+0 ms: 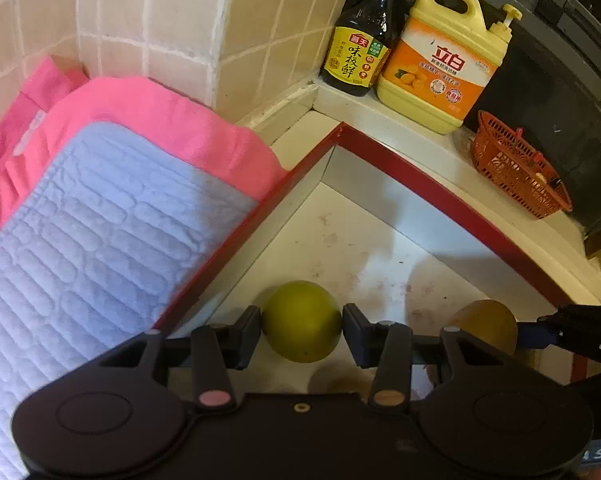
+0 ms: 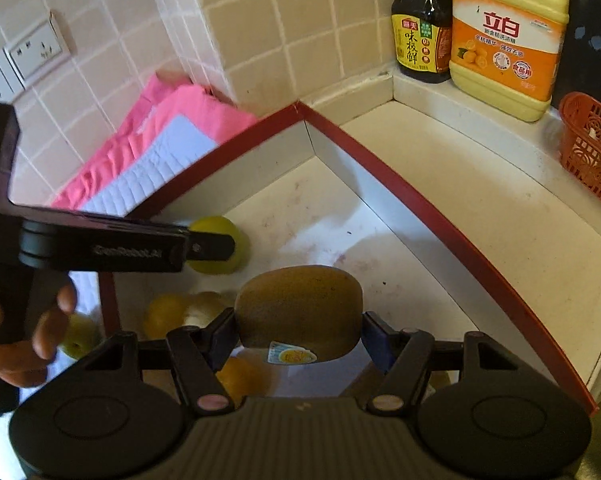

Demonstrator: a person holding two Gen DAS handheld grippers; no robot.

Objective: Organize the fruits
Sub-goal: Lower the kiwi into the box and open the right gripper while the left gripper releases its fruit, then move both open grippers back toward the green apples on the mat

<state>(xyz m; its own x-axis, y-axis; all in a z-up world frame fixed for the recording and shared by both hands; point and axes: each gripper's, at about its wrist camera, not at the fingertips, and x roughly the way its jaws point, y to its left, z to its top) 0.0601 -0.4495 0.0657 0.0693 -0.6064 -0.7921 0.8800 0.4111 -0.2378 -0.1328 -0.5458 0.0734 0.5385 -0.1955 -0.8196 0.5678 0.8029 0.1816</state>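
Observation:
My left gripper (image 1: 302, 326) is shut on a green-yellow round fruit (image 1: 301, 320) and holds it inside the red-rimmed white box (image 1: 420, 176), near its left wall. The same fruit (image 2: 220, 246) and the left gripper show at the left of the right wrist view. My right gripper (image 2: 298, 330) is shut on a brown kiwi (image 2: 298, 310) with a sticker, above the box floor (image 2: 340, 216). The kiwi also shows in the left wrist view (image 1: 486, 326). Orange and yellow fruits (image 2: 166, 314) lie below near the box's near left corner.
Pink and blue cloths (image 1: 100, 208) lie left of the box. A soy sauce bottle (image 1: 360, 40), a yellow detergent jug (image 1: 448, 64) and a red plastic basket (image 1: 516, 164) stand on the ledge behind. Tiled wall with sockets (image 2: 24, 60) at left.

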